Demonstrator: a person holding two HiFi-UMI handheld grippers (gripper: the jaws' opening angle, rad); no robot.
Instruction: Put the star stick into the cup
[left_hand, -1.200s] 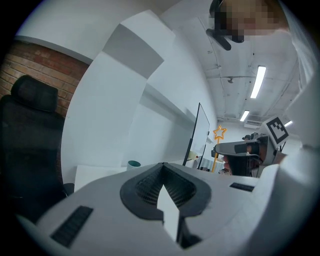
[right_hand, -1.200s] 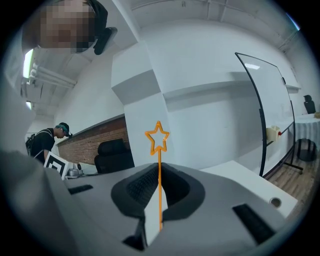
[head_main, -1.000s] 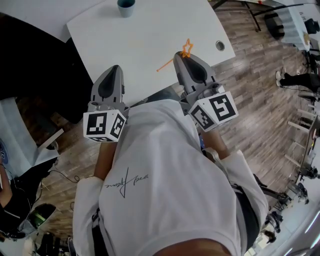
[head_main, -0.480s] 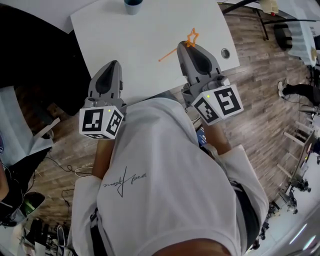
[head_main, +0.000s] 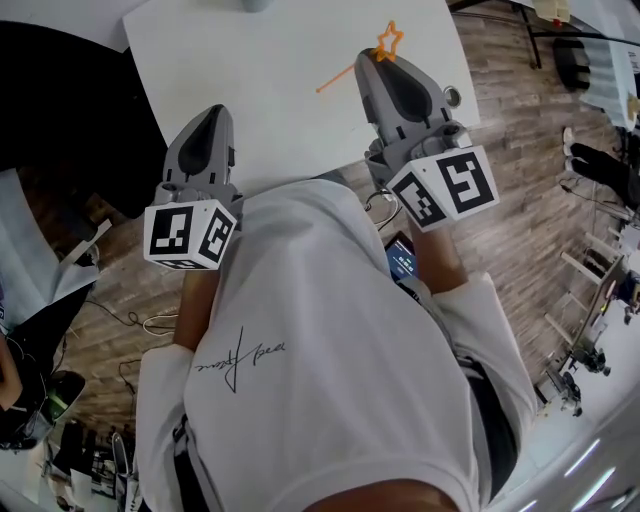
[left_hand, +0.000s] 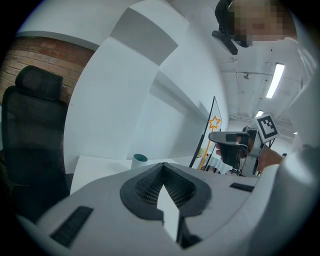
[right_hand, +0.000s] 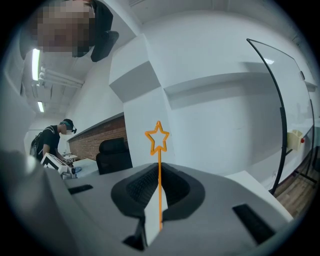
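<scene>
The orange star stick (right_hand: 158, 136) stands up between the jaws of my right gripper (right_hand: 159, 167), which is shut on it. In the head view the star (head_main: 388, 40) pokes out past my right gripper (head_main: 367, 55) and the stick's tail slants down-left over the white table (head_main: 260, 110). My left gripper (head_main: 216, 110) hovers at the table's near edge, shut and empty. In the left gripper view the teal cup (left_hand: 139, 159) stands on the table beyond my left gripper (left_hand: 162, 165), with the star (left_hand: 214, 122) off to the right. The cup (head_main: 254, 3) is cut by the head view's top edge.
A round cable hole (head_main: 452, 96) sits in the table's right corner. A black office chair (left_hand: 30, 135) stands left of the table. Wooden floor (head_main: 520, 180) lies to the right. Another person (right_hand: 50, 140) is at a desk far off.
My right gripper has carried the star stick farther out over the table, away from the near edge. The left gripper has stayed by the near edge. The cup has slid toward the head view's top.
</scene>
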